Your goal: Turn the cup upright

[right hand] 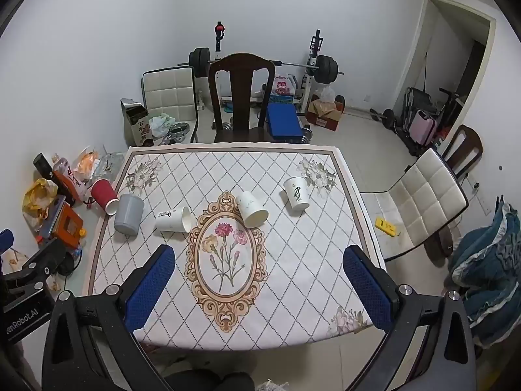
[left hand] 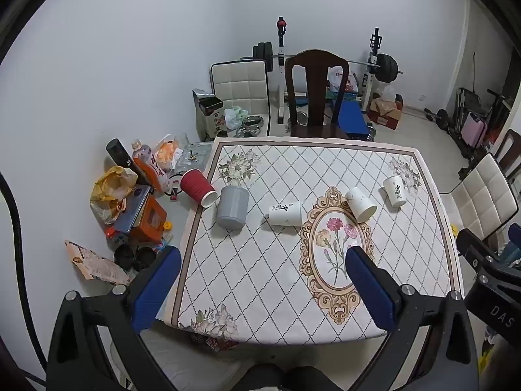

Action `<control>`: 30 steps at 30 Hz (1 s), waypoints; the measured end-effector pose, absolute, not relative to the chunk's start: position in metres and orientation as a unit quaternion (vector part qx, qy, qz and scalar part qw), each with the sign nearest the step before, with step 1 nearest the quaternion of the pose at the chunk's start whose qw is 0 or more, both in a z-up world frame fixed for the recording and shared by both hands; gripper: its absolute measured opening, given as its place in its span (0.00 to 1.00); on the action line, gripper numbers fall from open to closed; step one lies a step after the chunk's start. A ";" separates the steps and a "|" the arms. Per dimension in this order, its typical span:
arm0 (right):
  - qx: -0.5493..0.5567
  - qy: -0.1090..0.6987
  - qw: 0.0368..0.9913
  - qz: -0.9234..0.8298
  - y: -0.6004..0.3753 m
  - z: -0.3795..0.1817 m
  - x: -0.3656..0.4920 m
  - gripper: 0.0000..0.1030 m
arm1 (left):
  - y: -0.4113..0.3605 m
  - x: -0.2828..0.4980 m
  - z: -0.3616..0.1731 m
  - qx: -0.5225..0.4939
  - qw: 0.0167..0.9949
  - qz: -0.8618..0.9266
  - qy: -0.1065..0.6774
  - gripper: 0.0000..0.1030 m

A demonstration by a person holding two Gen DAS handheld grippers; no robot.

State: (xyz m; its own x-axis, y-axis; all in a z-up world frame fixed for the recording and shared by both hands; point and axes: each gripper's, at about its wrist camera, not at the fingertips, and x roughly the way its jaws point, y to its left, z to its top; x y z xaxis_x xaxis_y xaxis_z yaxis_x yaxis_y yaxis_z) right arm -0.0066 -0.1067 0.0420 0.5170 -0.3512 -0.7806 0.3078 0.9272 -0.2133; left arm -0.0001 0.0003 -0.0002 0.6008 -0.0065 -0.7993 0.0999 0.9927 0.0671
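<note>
Several cups sit in a row across the patterned table (left hand: 260,270) (right hand: 293,270). A red ribbed cup (left hand: 198,188) (right hand: 105,195) lies on its side at the left edge. A grey cup (left hand: 232,207) (right hand: 128,214) stands mouth down. A white cup with black lettering (left hand: 285,214) (right hand: 172,219) lies on its side. A plain white cup (left hand: 360,204) (right hand: 251,209) lies tilted. Another lettered white cup (left hand: 394,191) (right hand: 296,193) sits mouth down at the right. My left gripper (left hand: 262,257) and right gripper (right hand: 259,255) are open and empty, held above the near part of the table.
A dark wooden chair (left hand: 315,91) (right hand: 241,94) stands at the far edge and a white padded chair (right hand: 420,202) at the right. Bottles, bags and boxes (left hand: 136,195) crowd the surface left of the table. A barbell rack (left hand: 374,65) stands behind.
</note>
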 end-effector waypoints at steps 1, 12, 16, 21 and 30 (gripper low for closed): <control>-0.025 0.456 0.870 -0.189 -0.107 0.042 -0.006 1.00 | 0.000 0.000 0.000 0.052 0.893 -0.029 0.446 1.00; -0.026 0.458 0.869 -0.187 -0.114 0.043 -0.013 1.00 | 0.001 -0.005 -0.008 0.050 0.891 -0.034 0.451 1.00; -0.028 0.458 0.868 -0.189 -0.113 0.044 -0.015 1.00 | -0.002 -0.004 -0.006 0.052 0.891 -0.033 0.451 1.00; -0.030 0.460 0.867 -0.190 -0.113 0.044 -0.015 1.00 | -0.003 -0.003 -0.006 0.052 0.890 -0.032 0.451 1.00; -0.030 0.460 0.867 -0.188 -0.113 0.043 -0.014 1.00 | -0.006 -0.002 -0.001 0.055 0.891 -0.030 0.450 1.00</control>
State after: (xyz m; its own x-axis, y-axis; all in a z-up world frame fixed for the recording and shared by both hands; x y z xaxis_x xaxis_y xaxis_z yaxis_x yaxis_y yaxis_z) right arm -0.0137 -0.1130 0.0430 0.5066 -0.3544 -0.7860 0.2993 0.9272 -0.2252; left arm -0.0022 -0.0060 -0.0007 0.5928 -0.0044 -0.8053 0.1034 0.9921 0.0707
